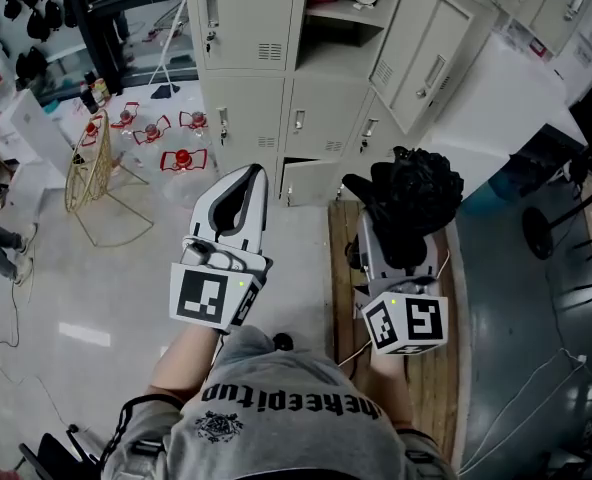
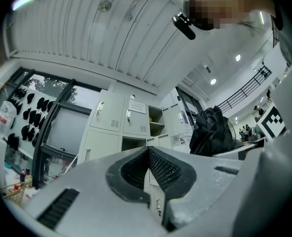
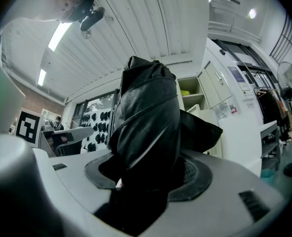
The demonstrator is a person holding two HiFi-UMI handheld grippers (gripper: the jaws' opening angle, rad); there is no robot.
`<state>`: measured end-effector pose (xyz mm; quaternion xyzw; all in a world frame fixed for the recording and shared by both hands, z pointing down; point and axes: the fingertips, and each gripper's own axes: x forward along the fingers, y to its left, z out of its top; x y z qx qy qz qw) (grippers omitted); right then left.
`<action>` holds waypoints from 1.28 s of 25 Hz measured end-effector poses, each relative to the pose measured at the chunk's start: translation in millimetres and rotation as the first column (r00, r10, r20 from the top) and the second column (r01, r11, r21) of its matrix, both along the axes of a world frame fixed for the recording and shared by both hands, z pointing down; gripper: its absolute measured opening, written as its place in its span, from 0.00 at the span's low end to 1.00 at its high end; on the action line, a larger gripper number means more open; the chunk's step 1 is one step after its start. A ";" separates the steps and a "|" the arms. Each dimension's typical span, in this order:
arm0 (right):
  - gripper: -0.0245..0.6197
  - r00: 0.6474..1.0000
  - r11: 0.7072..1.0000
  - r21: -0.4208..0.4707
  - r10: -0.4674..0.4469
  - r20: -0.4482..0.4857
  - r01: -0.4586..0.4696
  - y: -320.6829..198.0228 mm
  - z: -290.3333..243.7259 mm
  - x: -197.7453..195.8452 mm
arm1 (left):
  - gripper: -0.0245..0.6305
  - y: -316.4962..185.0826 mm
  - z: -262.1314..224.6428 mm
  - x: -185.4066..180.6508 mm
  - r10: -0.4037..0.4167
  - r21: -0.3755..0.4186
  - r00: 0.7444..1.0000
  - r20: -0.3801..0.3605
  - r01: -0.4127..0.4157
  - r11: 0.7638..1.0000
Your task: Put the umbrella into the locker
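A folded black umbrella [image 1: 413, 200] stands upright in my right gripper [image 1: 396, 236], whose jaws are shut on its lower part. In the right gripper view the umbrella [image 3: 148, 132] fills the middle and hides the jaw tips. My left gripper [image 1: 244, 186] is held to the left of it, shut with nothing between its jaws; its dark pads [image 2: 153, 168] meet. The beige locker bank [image 1: 276, 78] stands ahead, with one upper compartment [image 1: 341, 13] open and its door [image 1: 426, 48] swung right. A low compartment door [image 1: 306, 180] is also ajar.
A wooden strip of floor [image 1: 436, 358] runs under my right gripper. A gold wire stand [image 1: 91, 183] and red-and-white objects [image 1: 181, 158] sit on the floor at the left. A white cabinet [image 1: 506, 108] and dark chairs [image 1: 561, 198] stand at the right.
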<state>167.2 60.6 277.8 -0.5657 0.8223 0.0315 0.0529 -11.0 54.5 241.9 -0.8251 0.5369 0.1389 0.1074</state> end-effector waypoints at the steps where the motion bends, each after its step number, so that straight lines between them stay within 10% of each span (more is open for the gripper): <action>1: 0.43 1.000 1.000 -0.003 -0.005 0.002 0.005 -4.7 1.5 0.5 | 0.04 -4.2 2.0 0.8 -0.002 -0.005 1.000 0.003 0.002 1.000; 32: 0.43 0.997 0.997 -0.015 0.075 0.035 -0.075 -234.0 1.1 -42.2 | 0.04 -246.2 3.4 -50.1 0.047 -0.006 0.999 0.000 -0.047 0.999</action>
